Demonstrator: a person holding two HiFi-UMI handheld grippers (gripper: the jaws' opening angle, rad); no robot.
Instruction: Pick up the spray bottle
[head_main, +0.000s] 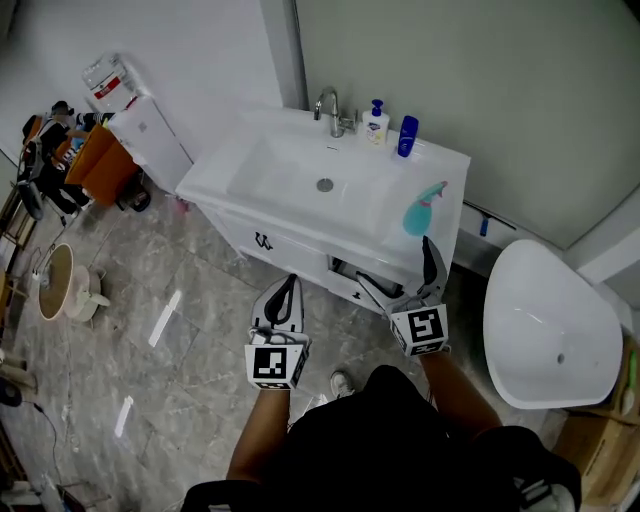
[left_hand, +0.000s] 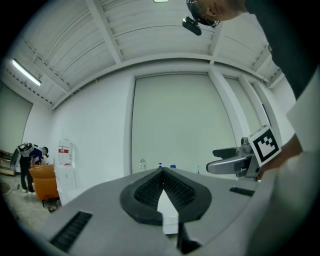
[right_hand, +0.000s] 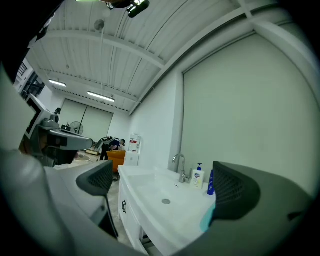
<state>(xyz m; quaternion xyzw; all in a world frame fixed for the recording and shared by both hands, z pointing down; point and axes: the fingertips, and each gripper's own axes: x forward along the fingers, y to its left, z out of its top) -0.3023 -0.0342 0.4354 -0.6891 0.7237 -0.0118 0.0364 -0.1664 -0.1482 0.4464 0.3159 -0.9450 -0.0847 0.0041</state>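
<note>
Pickup not started. Spray bottle (head_main: 424, 207) sits on sink counter (head_main: 442, 160), right front corner. Right gripper (head_main: 396, 264) near it, jaws spread wide, holding nothing. Left gripper (head_main: 284, 292) jaws pressed together, nothing between, over floor

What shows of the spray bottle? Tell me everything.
The spray bottle is teal, seemingly plastic, with a rounded body and a teal trigger head on the wall side. It rests on the white sink counter, near its right front corner; whether it stands or lies is unclear. Only the counter touches it: the right gripper, jaws apart, is short of it.
</note>
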